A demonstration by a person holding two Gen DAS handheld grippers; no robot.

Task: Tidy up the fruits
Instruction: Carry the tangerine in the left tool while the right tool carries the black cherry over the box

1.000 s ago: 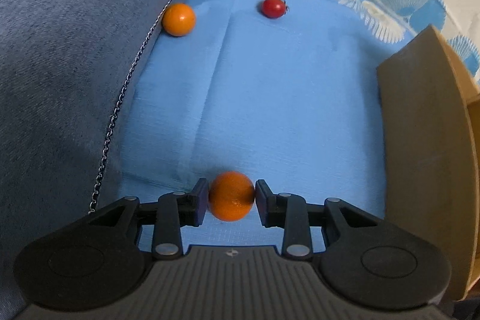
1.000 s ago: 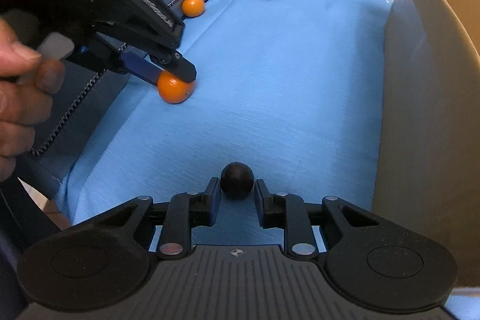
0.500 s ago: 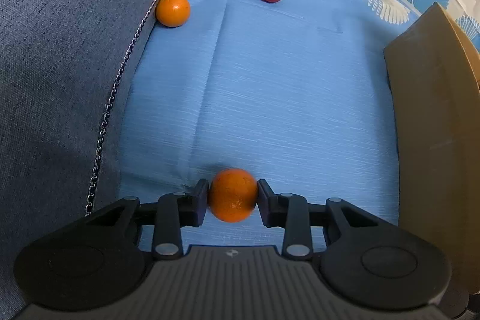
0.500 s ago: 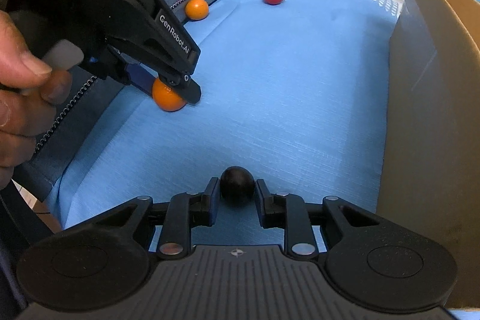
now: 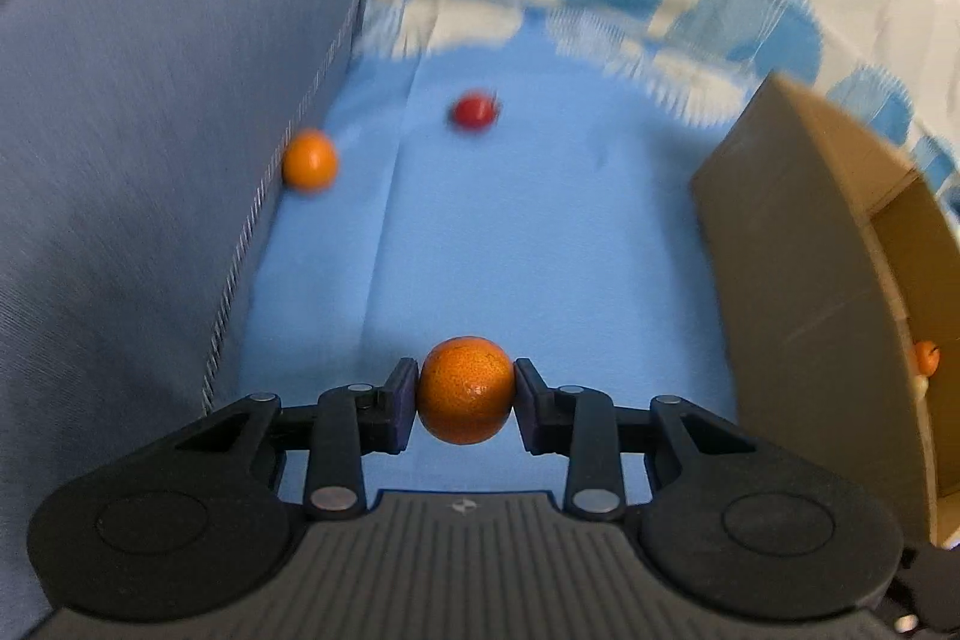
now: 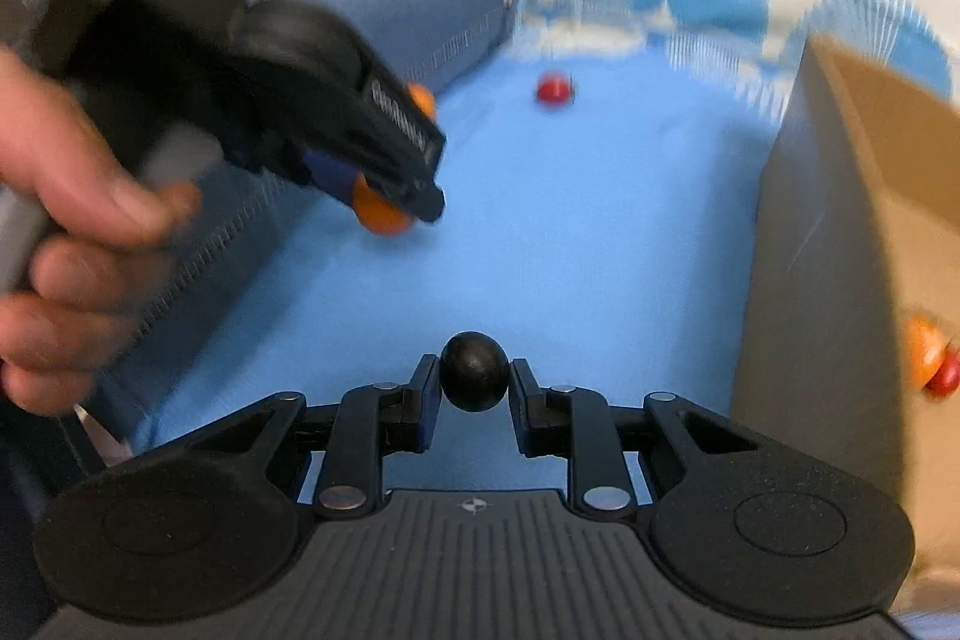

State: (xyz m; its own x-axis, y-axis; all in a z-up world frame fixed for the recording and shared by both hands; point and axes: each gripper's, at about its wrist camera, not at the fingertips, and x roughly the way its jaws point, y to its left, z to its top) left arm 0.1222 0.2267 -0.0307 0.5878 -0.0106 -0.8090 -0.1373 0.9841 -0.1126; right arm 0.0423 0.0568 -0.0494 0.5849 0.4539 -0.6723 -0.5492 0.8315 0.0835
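A blue cloth (image 5: 540, 244) with white fan-patterned border covers the surface — a grey-blue upholstered cushion (image 5: 150, 148) rises on the left.

Orange tangerine (image 5: 465, 390) clamped btwn left pads, off cloth. Small black round fruit (image 6: 473, 371) clamped in right pads. Second tangerine (image 5: 309, 159) and red tomato (image 5: 474, 110) lie apart on blue cloth.

Frame edge cuts off fruits (image 6: 927, 355) inside blurred cardboard box (image 6: 840, 220).

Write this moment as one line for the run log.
left tool: holds orange | right tool: holds dark fruit | on cloth: orange, red fruit | box: right
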